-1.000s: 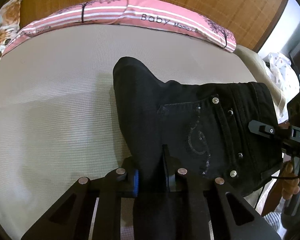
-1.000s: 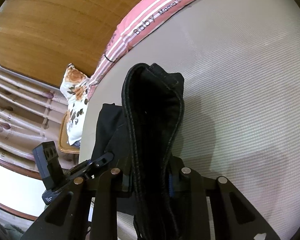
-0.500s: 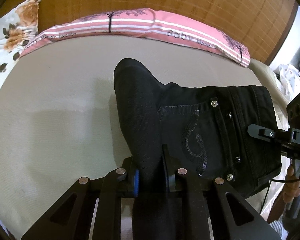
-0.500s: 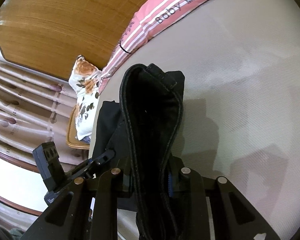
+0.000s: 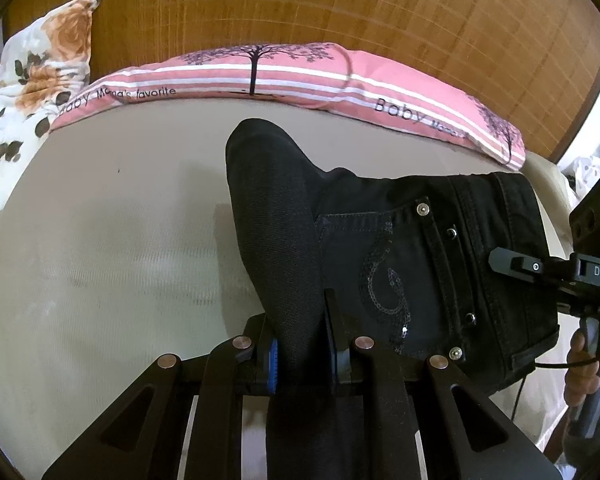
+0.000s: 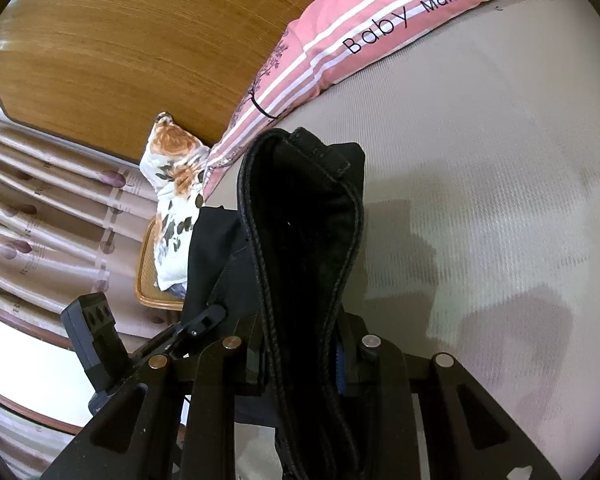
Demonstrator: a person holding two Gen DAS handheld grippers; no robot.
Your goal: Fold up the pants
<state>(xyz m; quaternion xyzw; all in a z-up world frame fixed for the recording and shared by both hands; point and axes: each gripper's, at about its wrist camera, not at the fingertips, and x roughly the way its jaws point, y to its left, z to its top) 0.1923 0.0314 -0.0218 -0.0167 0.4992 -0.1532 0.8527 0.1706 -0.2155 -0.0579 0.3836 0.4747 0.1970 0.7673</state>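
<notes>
A beige mattress (image 5: 100, 248) fills both views, with a woven wooden headboard (image 5: 340, 8) behind it. The left gripper (image 5: 302, 354) has its fingers closed on a bunched fold of the black jeans (image 5: 420, 256), apparently a leg or side edge, with the cloth rising between the blue-lined pads. The right gripper (image 6: 300, 354) has its fingers clamped on the stitched waistband, which stands up thick and doubled in its own view. The jeans hang between the two grippers, lifted above the mattress, sequined back pocket (image 5: 384, 280) facing the left camera.

To do this step well, it seems best to keep both grips level and the cloth taut between them, lower the far edge onto the bed first, then lay the rest flat so the seams line up before letting go.

A pink striped pillow (image 5: 300, 76) printed "Baby Mama's favorite" lies along the headboard, a floral cushion (image 5: 32, 80) at its left end. Patterned curtains (image 6: 40, 208) hang beside the bed.
</notes>
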